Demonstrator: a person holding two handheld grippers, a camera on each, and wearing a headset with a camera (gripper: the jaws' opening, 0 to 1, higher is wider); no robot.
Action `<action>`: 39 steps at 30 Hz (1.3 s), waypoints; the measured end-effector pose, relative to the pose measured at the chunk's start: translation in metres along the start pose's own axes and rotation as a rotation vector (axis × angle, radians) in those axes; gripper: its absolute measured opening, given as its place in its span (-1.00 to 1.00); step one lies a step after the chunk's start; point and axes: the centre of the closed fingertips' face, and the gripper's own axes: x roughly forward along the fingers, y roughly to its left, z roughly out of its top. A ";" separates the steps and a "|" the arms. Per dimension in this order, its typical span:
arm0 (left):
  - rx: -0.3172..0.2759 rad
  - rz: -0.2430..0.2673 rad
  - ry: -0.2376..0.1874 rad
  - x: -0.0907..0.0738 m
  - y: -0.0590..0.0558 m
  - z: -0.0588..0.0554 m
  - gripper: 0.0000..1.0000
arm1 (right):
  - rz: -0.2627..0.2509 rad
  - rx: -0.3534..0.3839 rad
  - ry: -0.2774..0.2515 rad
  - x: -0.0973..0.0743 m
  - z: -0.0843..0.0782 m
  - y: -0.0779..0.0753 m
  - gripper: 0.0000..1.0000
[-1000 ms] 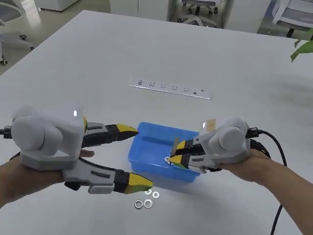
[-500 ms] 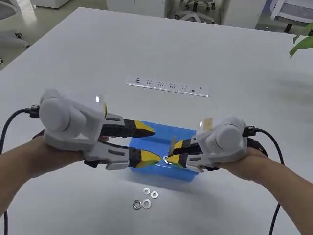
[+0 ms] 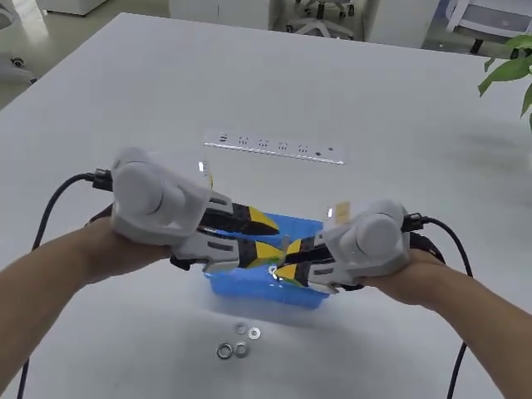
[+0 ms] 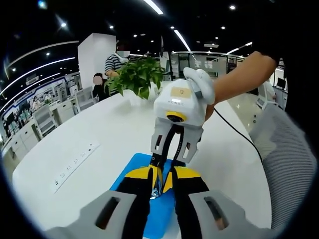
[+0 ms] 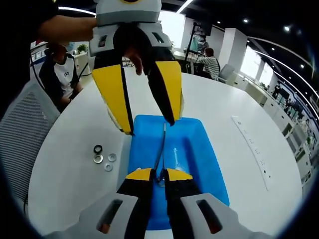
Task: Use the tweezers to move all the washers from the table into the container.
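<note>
Your right gripper (image 5: 158,175) pinches the tweezers (image 5: 161,149) tight at the bottom. The tweezers point up over the blue box (image 5: 199,159). Your left gripper (image 5: 151,127) hangs in from the top with its yellow jaws apart, and the far end of the tweezers sits between them. A few small washers (image 5: 98,159) lie close together on the white table (image 5: 65,174), just beside the box.

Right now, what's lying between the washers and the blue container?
Just bare table: in the right gripper view the washers sit apart from the container, with white surface between them.
</note>
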 end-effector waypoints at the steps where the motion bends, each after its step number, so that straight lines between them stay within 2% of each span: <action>1: 0.000 0.001 0.003 0.001 0.002 -0.001 -0.64 | 0.001 -0.003 0.000 0.000 0.000 0.000 -0.80; 7: 0.021 -0.009 0.020 0.008 0.005 -0.005 -0.75 | 0.004 -0.011 0.001 0.000 0.000 0.000 -0.79; 9: 0.022 -0.016 0.020 0.009 0.005 -0.005 -0.85 | 0.005 -0.013 0.001 0.000 0.000 0.001 -0.79; 18: 0.042 -0.029 0.025 0.008 0.004 -0.007 -0.89 | 0.006 -0.022 0.003 -0.001 0.000 0.001 -0.76; 23: 0.031 -0.026 0.026 0.007 0.005 -0.007 -0.89 | -0.003 -0.013 -0.001 -0.003 0.002 0.001 -0.72; 31: 0.030 -0.019 0.012 0.004 0.006 -0.001 -0.90 | -0.032 0.006 -0.003 -0.013 0.004 -0.002 -0.59; 39: 0.021 0.002 0.014 0.000 0.008 0.008 -0.90 | -0.071 0.062 -0.001 -0.028 0.003 -0.004 -0.47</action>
